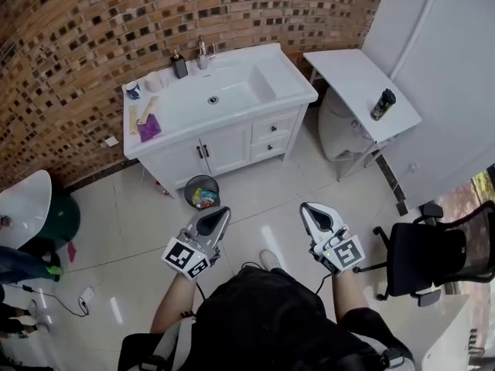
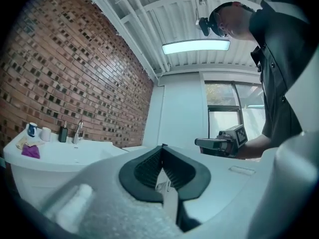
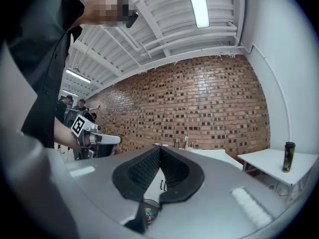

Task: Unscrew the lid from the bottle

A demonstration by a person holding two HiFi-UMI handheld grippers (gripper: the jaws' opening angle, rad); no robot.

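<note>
Bottle stands upright on the white table at two o'clock in the head view, well apart from both grippers. The left gripper at seven o'clock and the right gripper at five o'clock each have their jaws pressed fully together, with nothing between them.

From where the person stands, the sink cabinet is at 11 o'clock against the brick wall, with the bin on the floor just before it. The table is at 1 o'clock, right of the cabinet, with the bottle on its right edge. A chair stands at 3 o'clock
</note>
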